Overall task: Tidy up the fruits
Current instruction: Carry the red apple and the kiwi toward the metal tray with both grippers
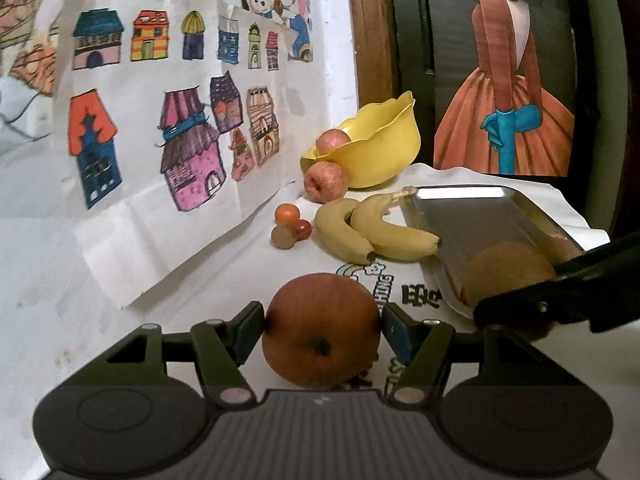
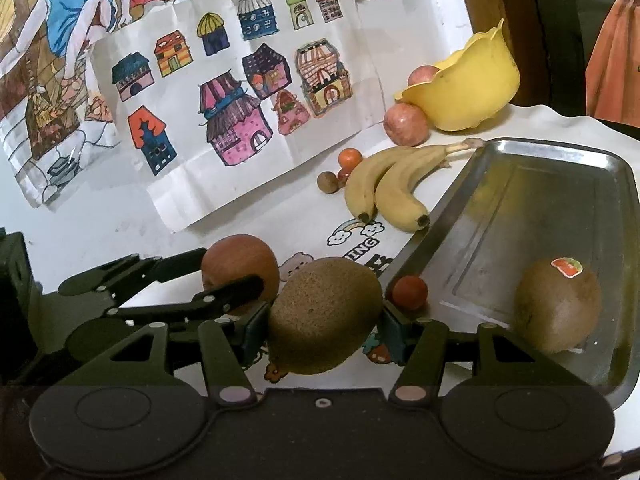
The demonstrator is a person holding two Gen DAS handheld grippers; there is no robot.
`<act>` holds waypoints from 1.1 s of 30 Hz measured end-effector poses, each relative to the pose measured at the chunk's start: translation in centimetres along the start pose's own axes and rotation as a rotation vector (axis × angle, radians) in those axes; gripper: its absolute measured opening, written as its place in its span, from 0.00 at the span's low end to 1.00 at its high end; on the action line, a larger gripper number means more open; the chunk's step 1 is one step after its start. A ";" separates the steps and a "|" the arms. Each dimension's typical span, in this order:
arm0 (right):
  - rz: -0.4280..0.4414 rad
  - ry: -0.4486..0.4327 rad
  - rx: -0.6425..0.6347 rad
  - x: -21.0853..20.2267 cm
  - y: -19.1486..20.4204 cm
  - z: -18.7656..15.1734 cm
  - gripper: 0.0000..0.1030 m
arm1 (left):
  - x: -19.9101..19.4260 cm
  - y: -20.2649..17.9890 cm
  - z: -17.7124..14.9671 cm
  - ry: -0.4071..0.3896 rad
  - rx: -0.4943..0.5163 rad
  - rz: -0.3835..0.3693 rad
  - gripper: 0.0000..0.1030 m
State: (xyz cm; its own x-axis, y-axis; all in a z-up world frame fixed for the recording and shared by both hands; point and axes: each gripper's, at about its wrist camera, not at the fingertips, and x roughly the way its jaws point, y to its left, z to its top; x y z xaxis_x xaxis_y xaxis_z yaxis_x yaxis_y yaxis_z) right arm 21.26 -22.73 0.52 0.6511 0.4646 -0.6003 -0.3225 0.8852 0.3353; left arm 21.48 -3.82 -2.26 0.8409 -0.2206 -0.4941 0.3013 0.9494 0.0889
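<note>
**Two fruits gripped, sorting under way**

Step in hand: both fruits are judged to be in carry, between pick-up and set-down. One brown fuzzy kiwi with a red sticker (image 2: 558,306) already lies in the rectangular steel tray (image 2: 560,156), so the tray is taken as the kiwi station. An apple is seen inside the yellow scalloped plastic bowl (image 1: 372,148), which is taken as the apple station.

Left claw (image 1: 322,328): closed partway onto a round reddish-brown apple (image 1: 322,328), both pads pressed to its sides. The apple is held near the front edge of the white paper-covered desk (image 1: 200,264); whether it is lifted clear cannot be told.

Right claw (image 2: 325,316): clenched on a second brown fuzzy kiwi (image 2: 325,316), gripped across its middle, just beside the tray's near-left corner.

Next move, as judged: the kiwi is to be carried right over the tray rim and released beside the first. The apple must be taken past the two yellow bananas (image 1: 372,232) to the bowl.

Still loose: a red apple on the desk (image 1: 325,187), touching the bowl.
</note>
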 end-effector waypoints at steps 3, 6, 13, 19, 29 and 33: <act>-0.003 -0.005 0.007 0.1 -0.4 0.3 0.59 | 0.8 0.1 0.2 -0.006 0.007 -0.003 0.67; -0.006 -0.008 0.010 0.3 -0.7 0.5 0.59 | 1.5 0.1 0.4 -0.011 0.012 -0.006 0.67; -0.007 -0.017 0.010 0.7 -1.4 1.0 0.59 | 3.5 0.1 0.5 0.025 0.005 -0.009 0.71; 0.002 -0.022 0.019 1.1 -1.9 1.3 0.59 | 4.8 0.7 0.3 0.083 -0.039 -0.030 0.72; 0.017 -0.039 0.029 1.5 -2.5 1.8 0.59 | 5.4 0.7 0.2 0.122 -0.079 -0.019 0.71; 0.012 -0.069 0.041 0.9 -3.3 2.4 0.59 | 5.6 0.6 0.5 0.130 -0.121 -0.022 0.71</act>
State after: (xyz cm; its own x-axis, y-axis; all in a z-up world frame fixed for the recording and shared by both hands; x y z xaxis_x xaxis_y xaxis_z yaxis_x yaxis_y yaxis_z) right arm 24.50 -25.26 0.62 0.6936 0.4713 -0.5448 -0.3029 0.8770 0.3730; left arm 26.62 -4.58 -4.53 0.7669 -0.2185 -0.6034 0.2563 0.9663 -0.0242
